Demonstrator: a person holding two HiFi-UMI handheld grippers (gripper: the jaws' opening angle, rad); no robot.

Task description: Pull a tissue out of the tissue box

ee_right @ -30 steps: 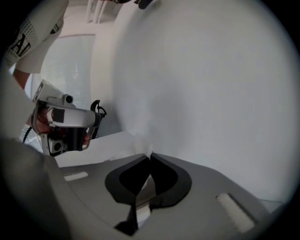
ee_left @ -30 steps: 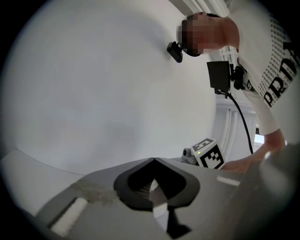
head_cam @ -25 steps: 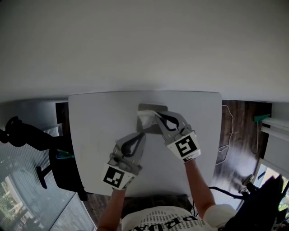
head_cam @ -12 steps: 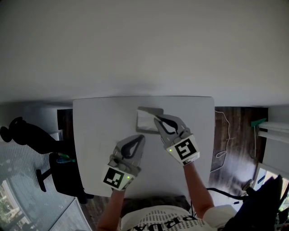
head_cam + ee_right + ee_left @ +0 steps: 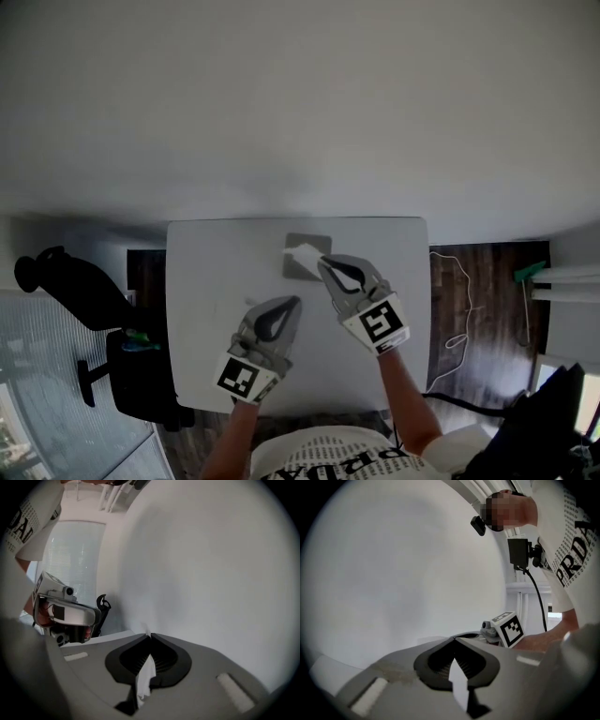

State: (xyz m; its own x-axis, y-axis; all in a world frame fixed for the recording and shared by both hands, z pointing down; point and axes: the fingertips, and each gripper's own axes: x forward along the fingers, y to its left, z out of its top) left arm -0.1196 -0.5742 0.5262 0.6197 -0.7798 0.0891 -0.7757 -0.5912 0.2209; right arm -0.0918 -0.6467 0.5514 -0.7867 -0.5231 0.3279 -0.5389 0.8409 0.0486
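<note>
Over on the left, the left gripper [image 5: 292,303] is hovering on the person's side of the tissue box [image 5: 319,242], clear of it. Its jaws are pressing together with nothing I can name between them, only a pale sliver behind the tips. The box itself is sitting on the white table [image 5: 206,272], and a tissue [image 5: 302,251] is standing up out of its top. Just right of that, the right gripper [image 5: 324,263] is pinching the tissue over the box's near corner, jaws clamping tight with the white sheet bunching between the pads. The danger now, I reckon: nothing is pinning the box, so it could be riding up with the sheet, or a sharp tug could be tearing the thin paper at the pinch. As for writing, the box is showing no print I can read, while the person's shirt [image 5: 361,461] is showing the letters PRD in the left gripper view
</note>
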